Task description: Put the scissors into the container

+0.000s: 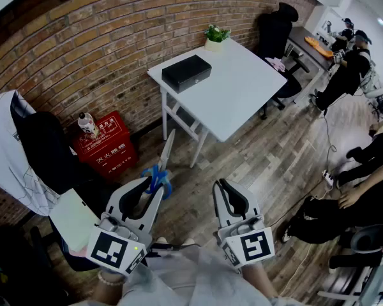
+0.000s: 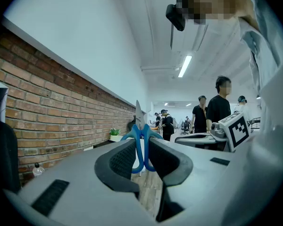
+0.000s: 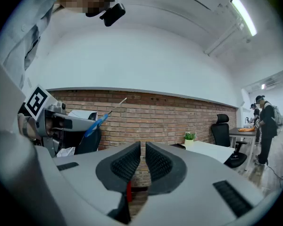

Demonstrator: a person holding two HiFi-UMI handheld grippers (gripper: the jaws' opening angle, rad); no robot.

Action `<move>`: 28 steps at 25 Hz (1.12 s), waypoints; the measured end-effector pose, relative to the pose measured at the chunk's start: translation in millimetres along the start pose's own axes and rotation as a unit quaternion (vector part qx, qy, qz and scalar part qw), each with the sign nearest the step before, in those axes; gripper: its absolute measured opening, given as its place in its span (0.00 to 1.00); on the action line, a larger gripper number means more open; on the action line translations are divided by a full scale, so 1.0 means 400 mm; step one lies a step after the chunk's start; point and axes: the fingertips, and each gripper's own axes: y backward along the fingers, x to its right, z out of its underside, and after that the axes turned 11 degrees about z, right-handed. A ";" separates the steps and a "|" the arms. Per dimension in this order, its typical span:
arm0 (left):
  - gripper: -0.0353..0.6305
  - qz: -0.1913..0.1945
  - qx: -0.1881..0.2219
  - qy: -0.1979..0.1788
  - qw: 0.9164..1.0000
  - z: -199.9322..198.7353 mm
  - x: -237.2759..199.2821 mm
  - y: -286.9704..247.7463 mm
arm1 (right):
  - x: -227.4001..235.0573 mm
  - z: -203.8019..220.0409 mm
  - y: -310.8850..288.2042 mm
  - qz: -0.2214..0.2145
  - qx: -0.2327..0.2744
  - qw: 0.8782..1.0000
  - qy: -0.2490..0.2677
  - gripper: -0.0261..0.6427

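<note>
My left gripper (image 1: 154, 183) is shut on the blue handles of the scissors (image 1: 162, 169), whose silver blades point up and away toward the white table (image 1: 242, 91). In the left gripper view the scissors (image 2: 141, 142) stand upright between the pads (image 2: 120, 161). A black box-shaped container (image 1: 186, 72) sits closed on the table's far left corner, well beyond both grippers. My right gripper (image 1: 221, 187) hangs beside the left one over the wooden floor, shut with nothing in it. The right gripper view shows its jaws (image 3: 143, 161) together, and the left gripper (image 3: 56, 121) with the scissors (image 3: 100, 120) at left.
A potted plant (image 1: 215, 37) stands at the table's back edge. A red box (image 1: 108, 148) with a bottle sits by the brick wall, and a dark chair (image 1: 45, 152) with a white coat is at left. Black office chair (image 1: 277, 27) and several people (image 1: 345, 75) are at right.
</note>
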 end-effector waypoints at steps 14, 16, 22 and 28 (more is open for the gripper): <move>0.20 0.007 0.001 0.000 1.000 0.000 -0.008 0.009 | -0.015 0.004 -0.002 0.006 -0.004 1.000 0.002 0.13; 0.20 0.009 0.002 0.001 1.000 -0.001 -0.013 0.015 | -0.019 0.004 -0.004 0.009 -0.003 1.000 -0.004 0.13; 0.20 0.020 0.004 0.000 1.000 -0.007 -0.036 0.038 | -0.047 -0.002 -0.009 0.024 0.002 1.000 0.004 0.13; 0.20 0.031 0.006 -0.004 0.999 -0.009 -0.071 0.069 | -0.088 -0.001 -0.023 0.040 0.000 0.999 -0.007 0.13</move>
